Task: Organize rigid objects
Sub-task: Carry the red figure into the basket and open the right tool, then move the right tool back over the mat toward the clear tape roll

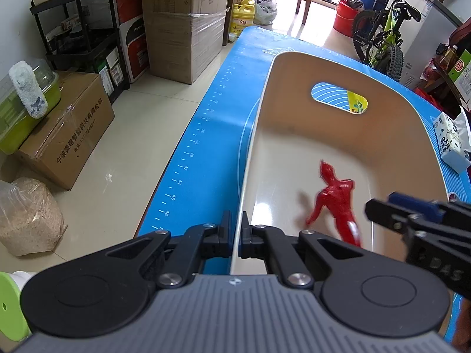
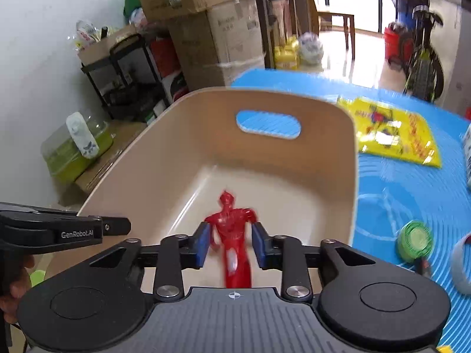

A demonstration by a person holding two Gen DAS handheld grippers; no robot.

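Your left hand-held gripper (image 1: 237, 235) pinches the bin (image 1: 338, 58) rim; right hand-held gripper (image 2: 231, 245) spread, red figure (image 2: 232, 235) inside bin. Yellow packet (image 2: 391, 131) and green reel (image 2: 415, 241) remain on worktop (image 2: 397, 194).

My right-wrist view was smeared, so the red figure (image 2: 232, 235) lay soft-edged between my right tool's (image 2: 231, 245) pads, its legs hidden behind the tool body. The yellow packet (image 2: 391, 132) on the bench was too blurred to read. In the left-wrist view, my left tool (image 1: 234, 235) hid the tub's (image 1: 259, 135) near rim, and the picture's edge cut off the tissue pack (image 1: 453, 144).
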